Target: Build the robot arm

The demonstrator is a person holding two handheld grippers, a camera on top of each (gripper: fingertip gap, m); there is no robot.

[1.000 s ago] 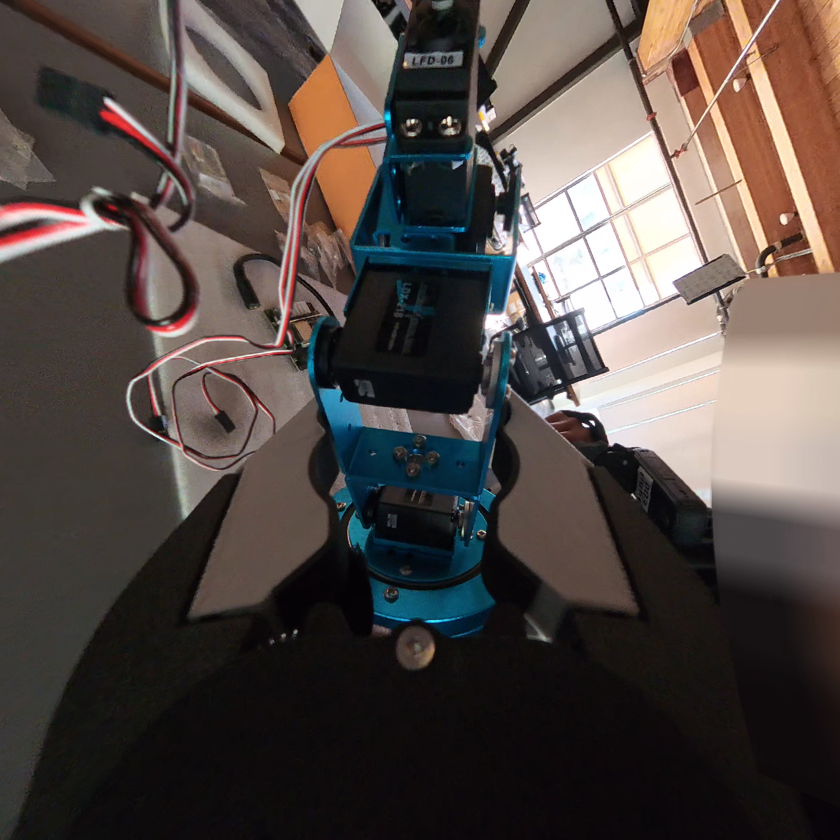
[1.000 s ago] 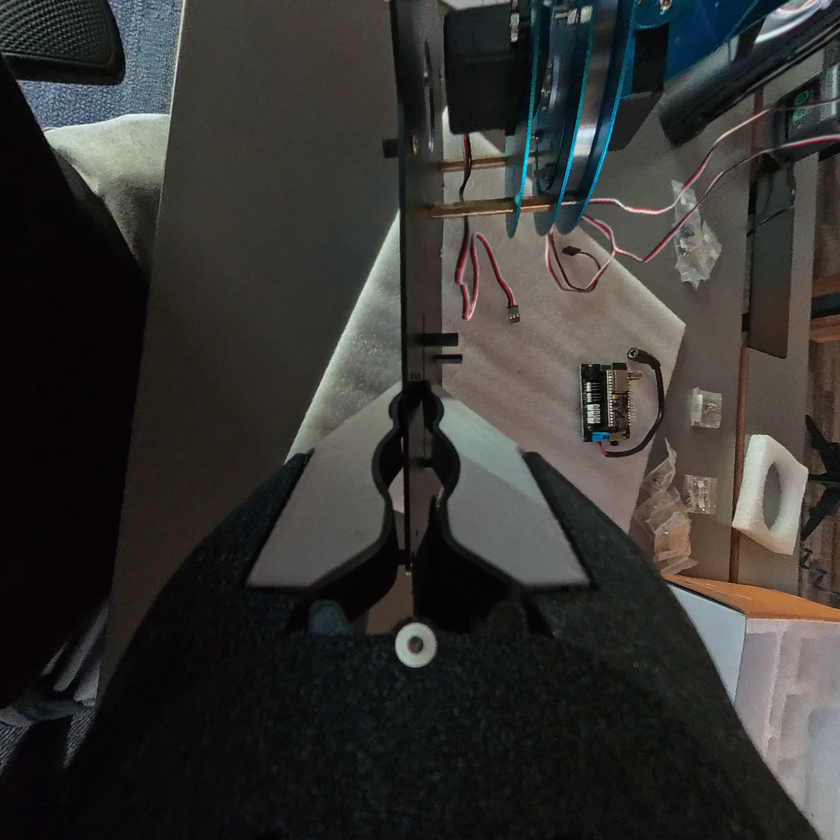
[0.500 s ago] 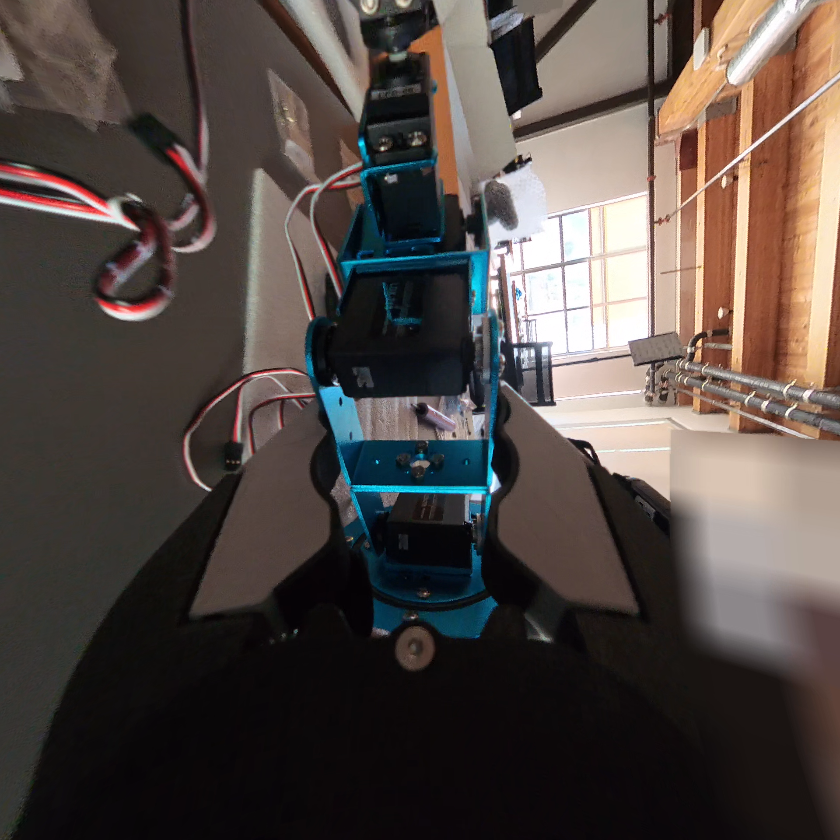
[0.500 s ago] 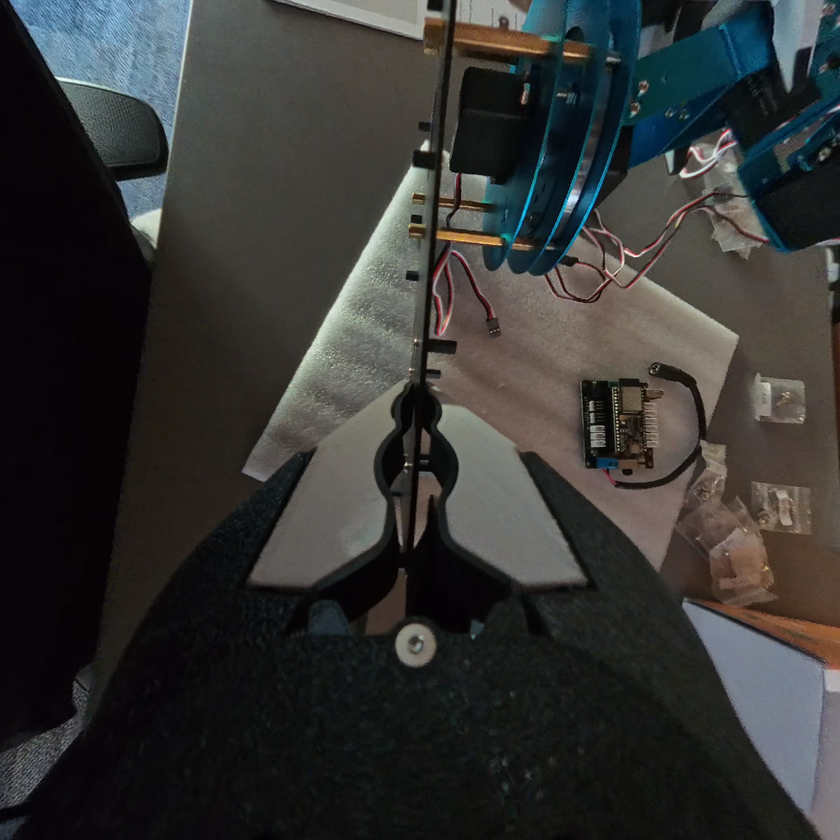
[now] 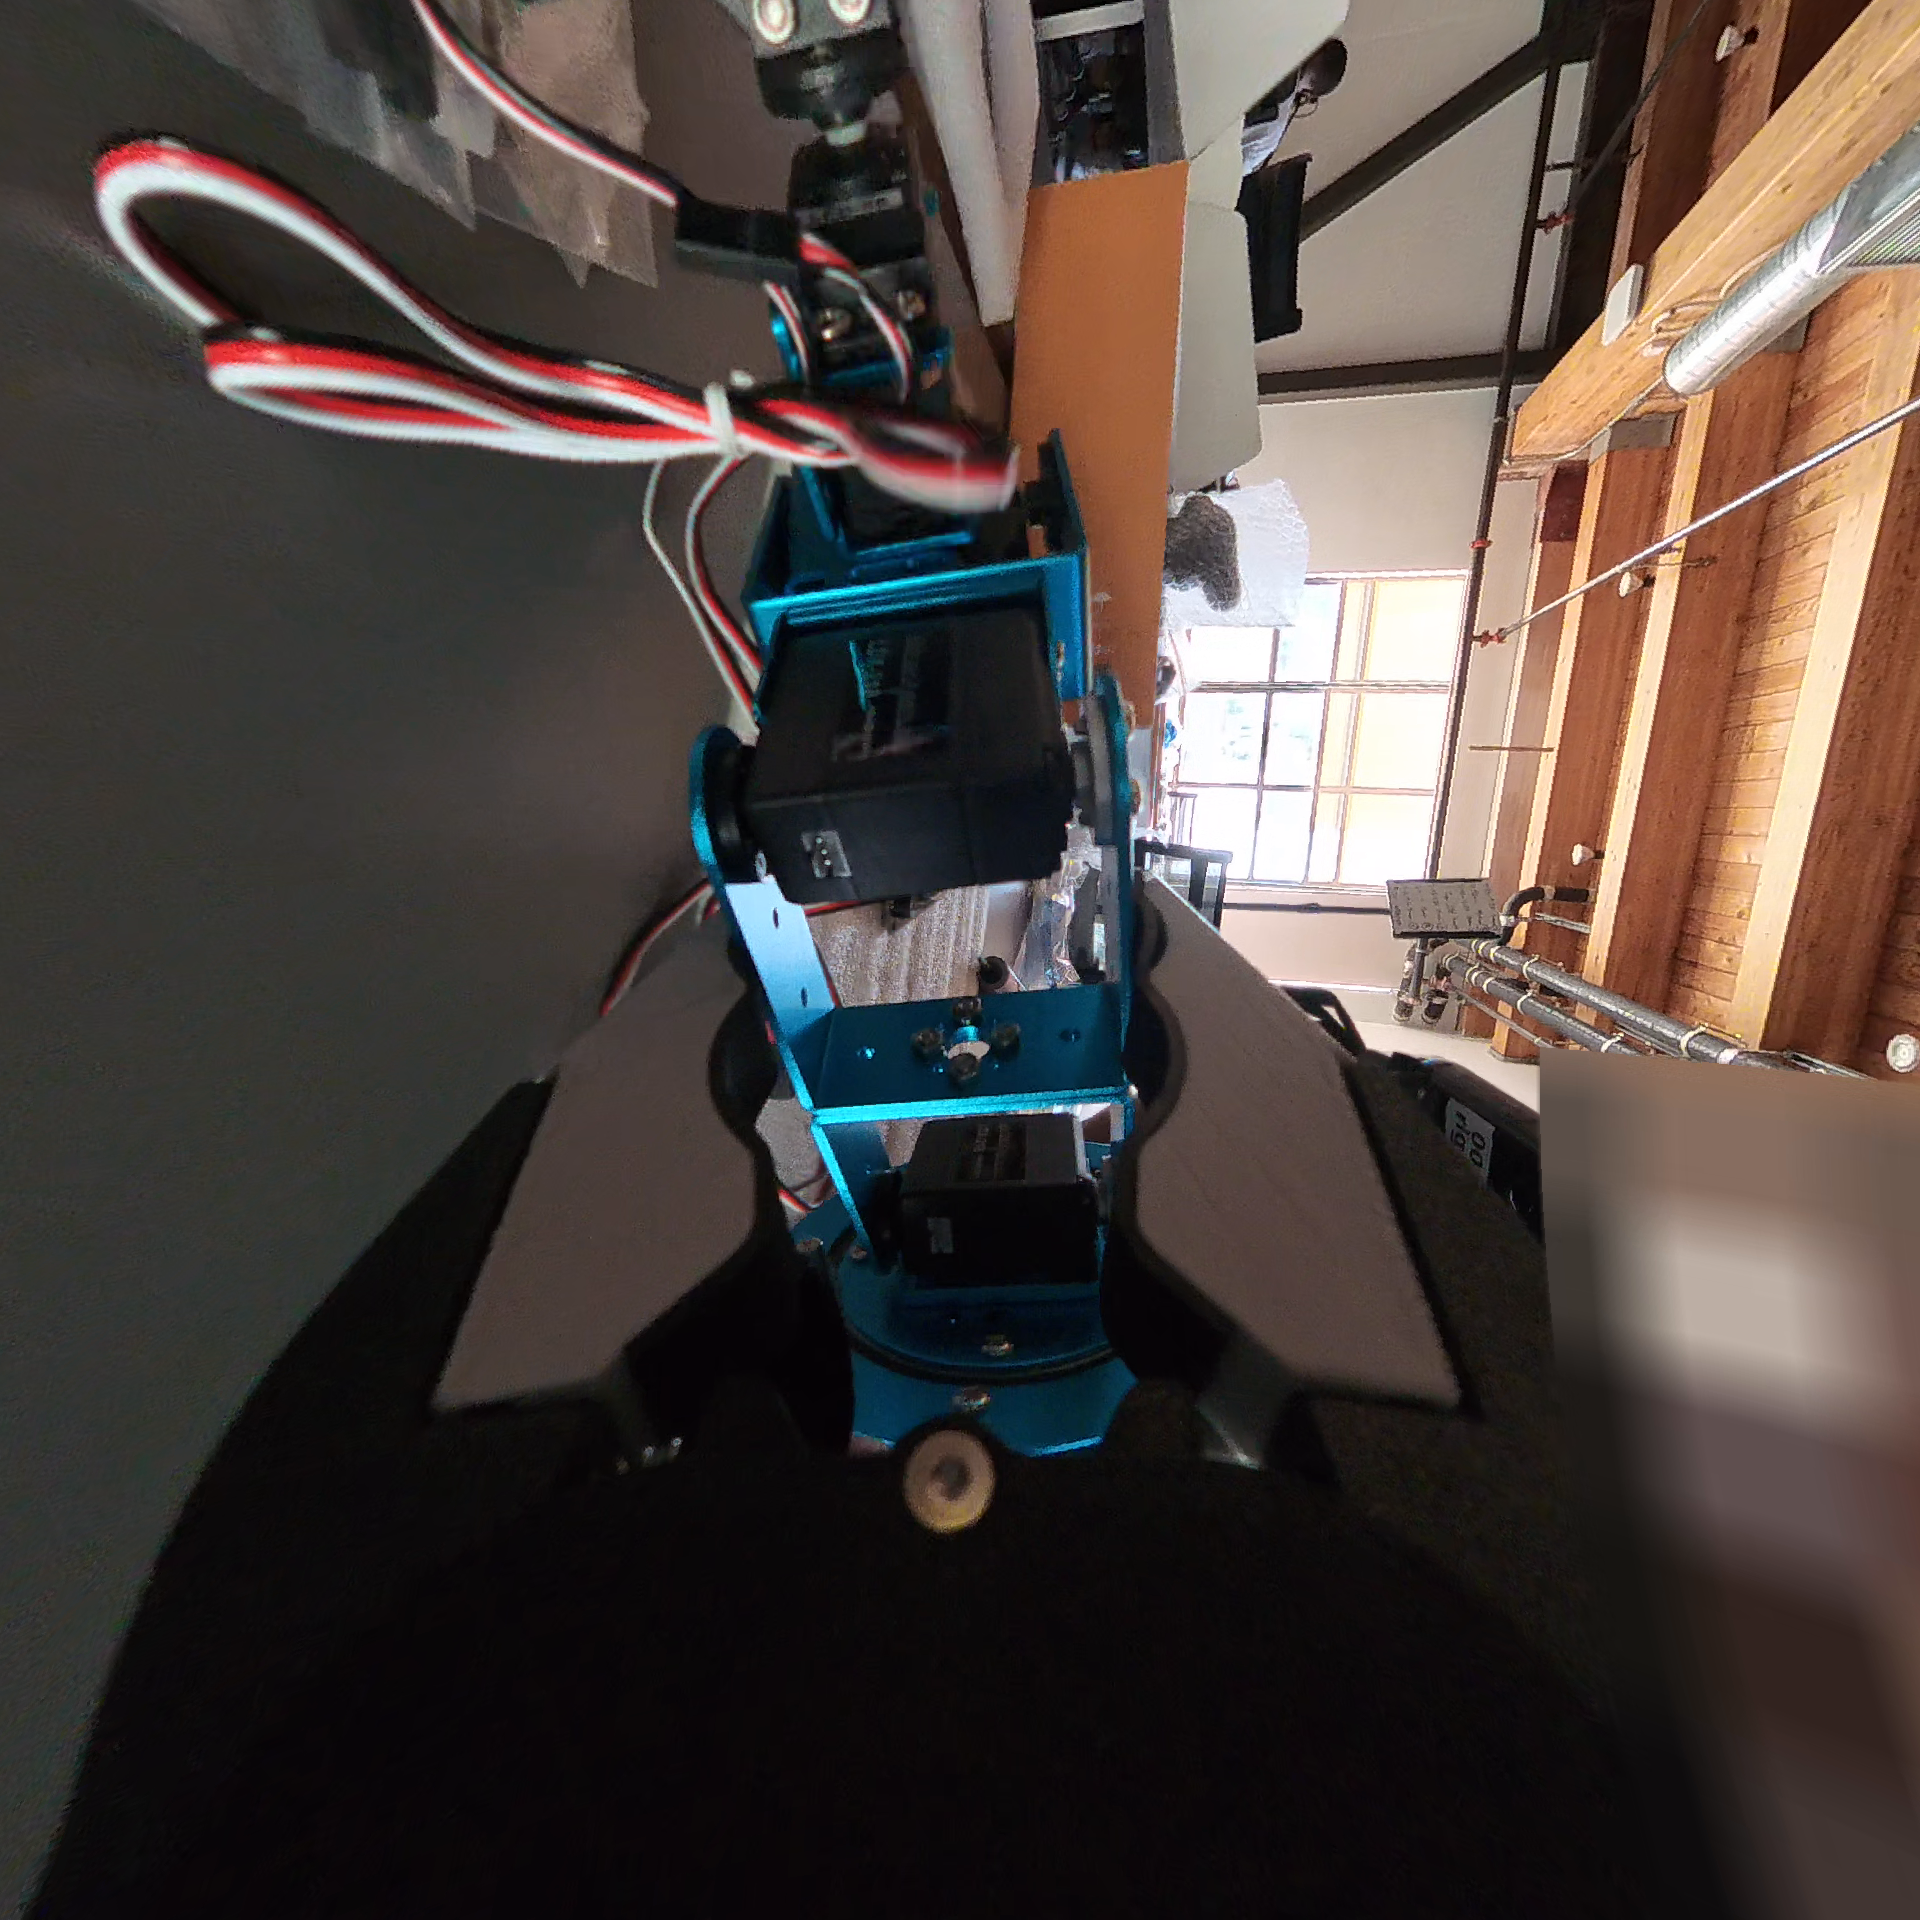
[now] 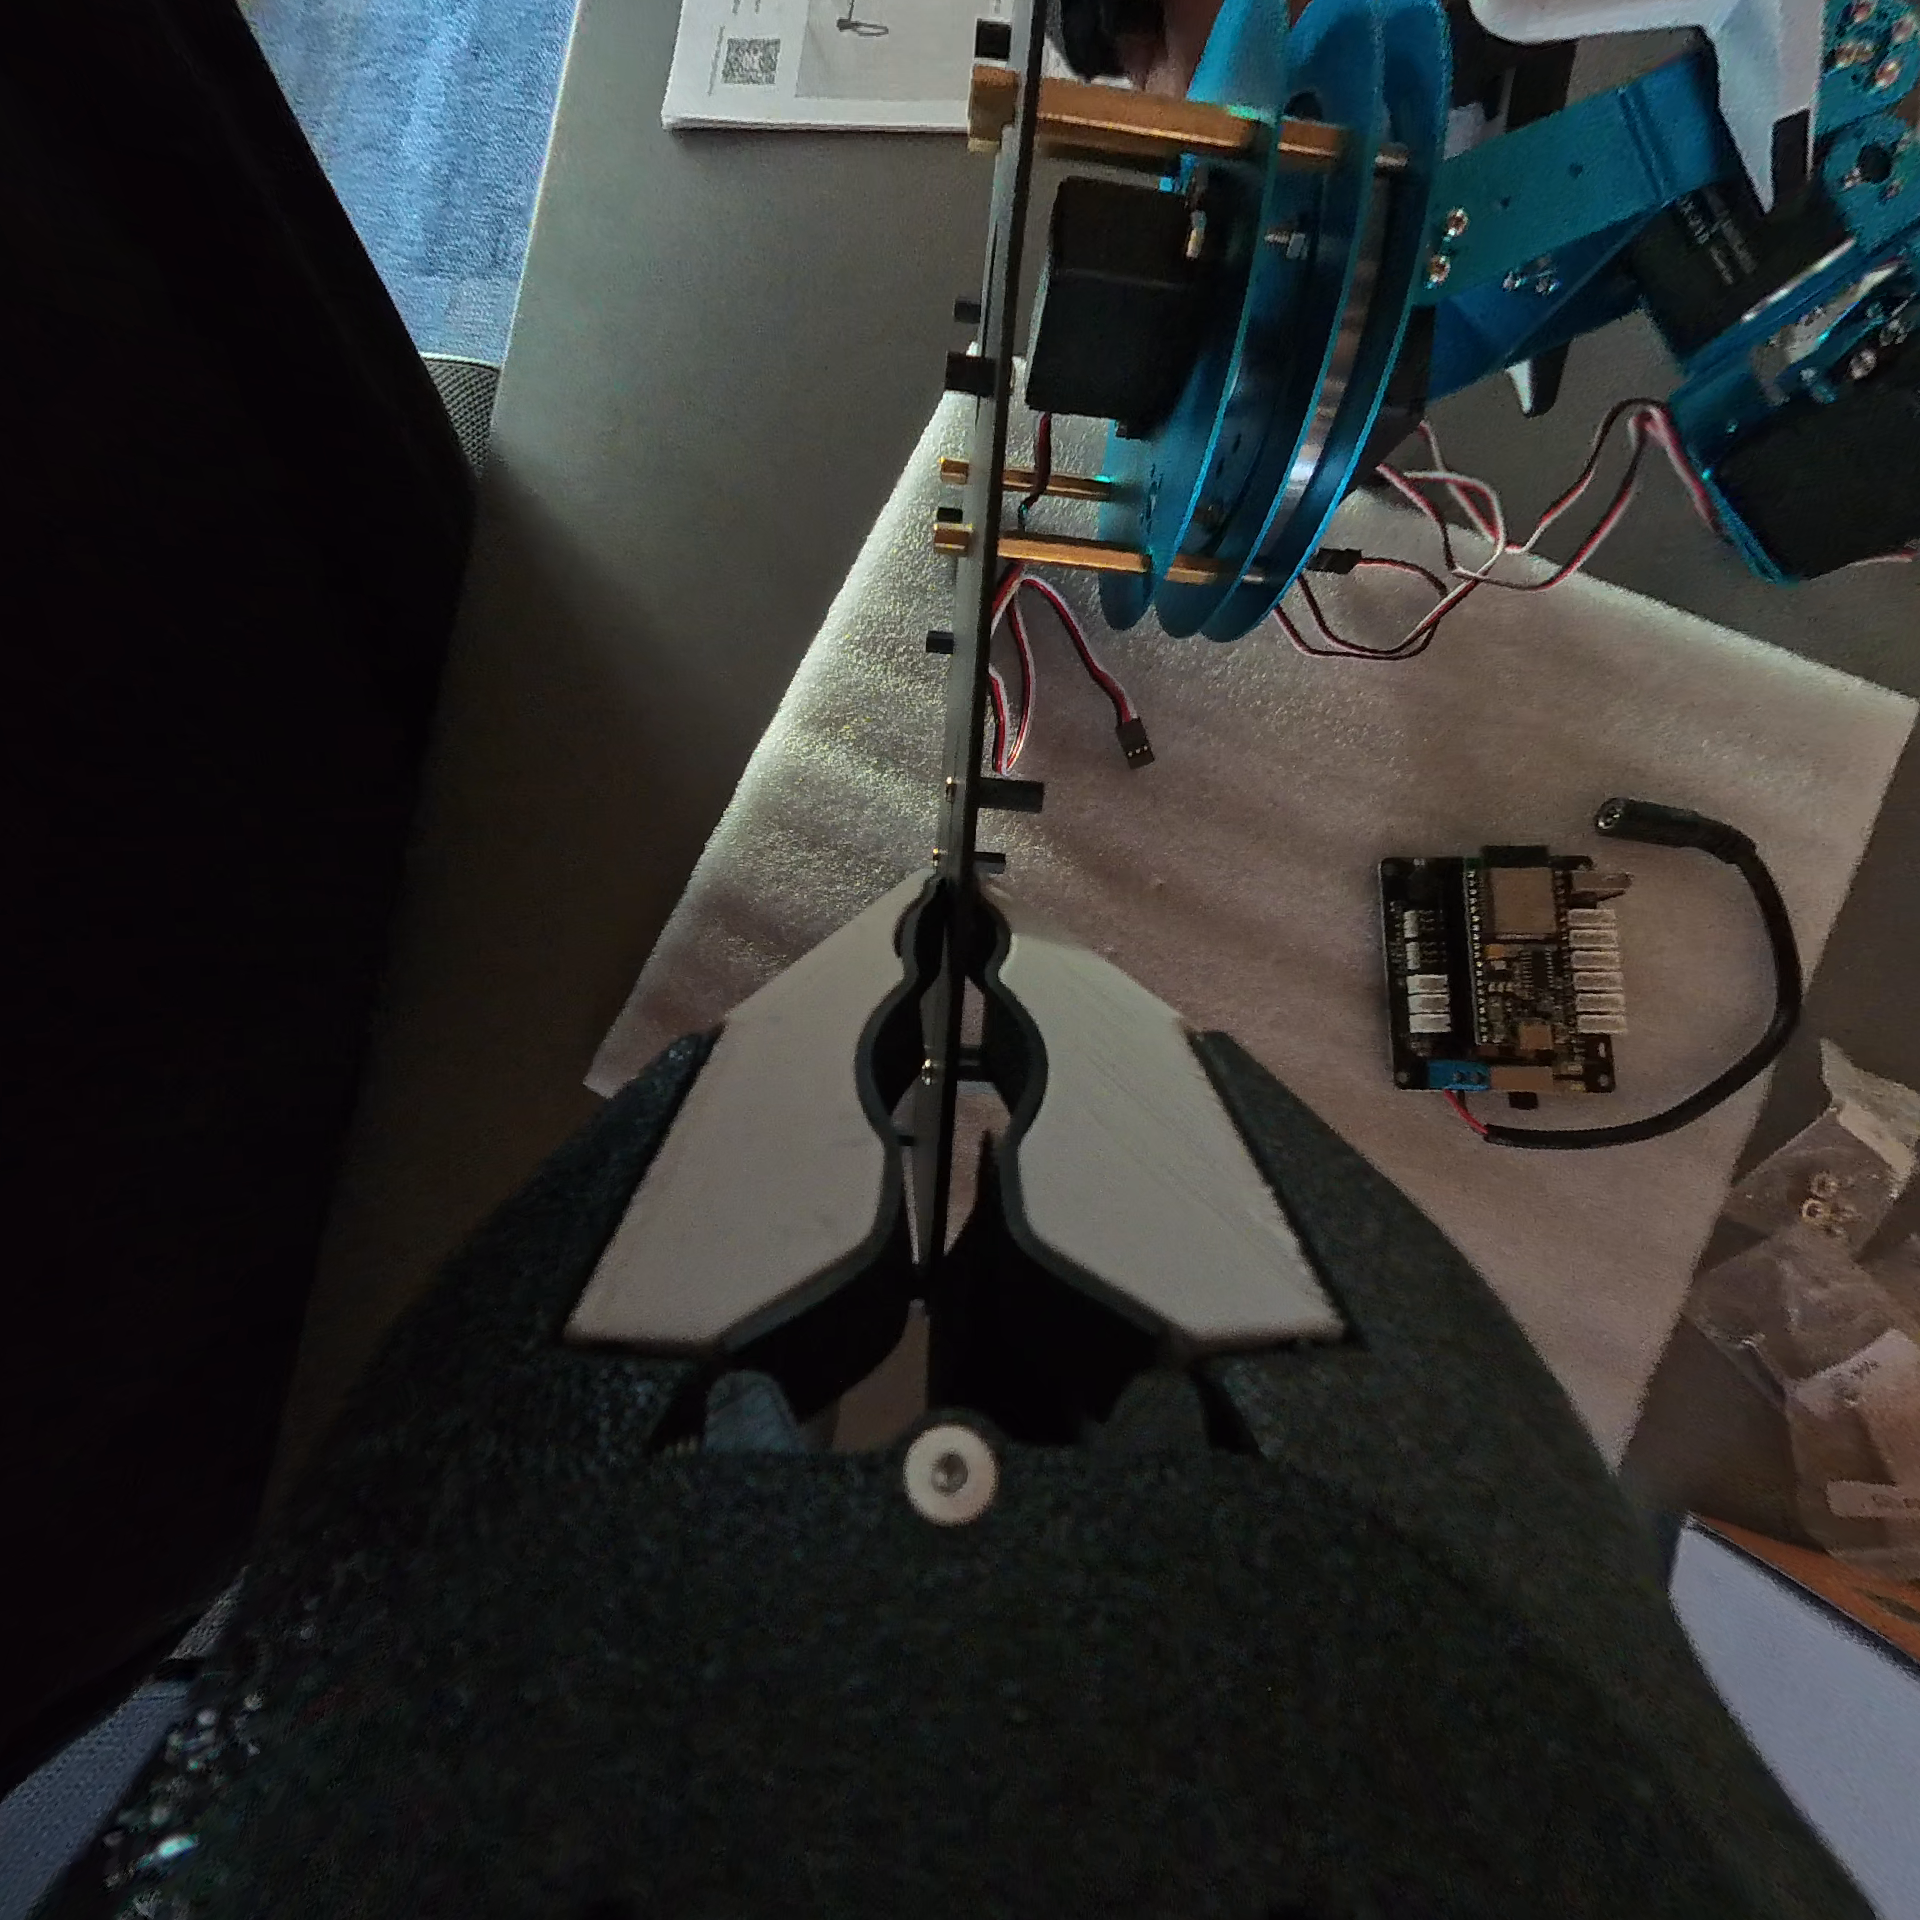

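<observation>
Right wrist view: your right gripper (image 6: 951, 914) jaws pinch the black plate (image 6: 987, 468) edge-on, its long axis running up the frame. Your left gripper (image 5: 935, 997) jaws clamp the blue arm (image 5: 935, 748), which extends toward upper centre, above the tabletop (image 6: 644, 436).

Right hand-held gripper (image 6: 951, 914) clamps thin black base plate (image 6: 982, 468) edge-on; circuit board (image 6: 1501, 977) on foam sheet (image 6: 1299, 748).

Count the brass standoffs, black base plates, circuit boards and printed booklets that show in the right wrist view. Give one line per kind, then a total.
Brass standoffs: 3
Black base plates: 1
Circuit boards: 1
Printed booklets: 1
Total: 6
</observation>
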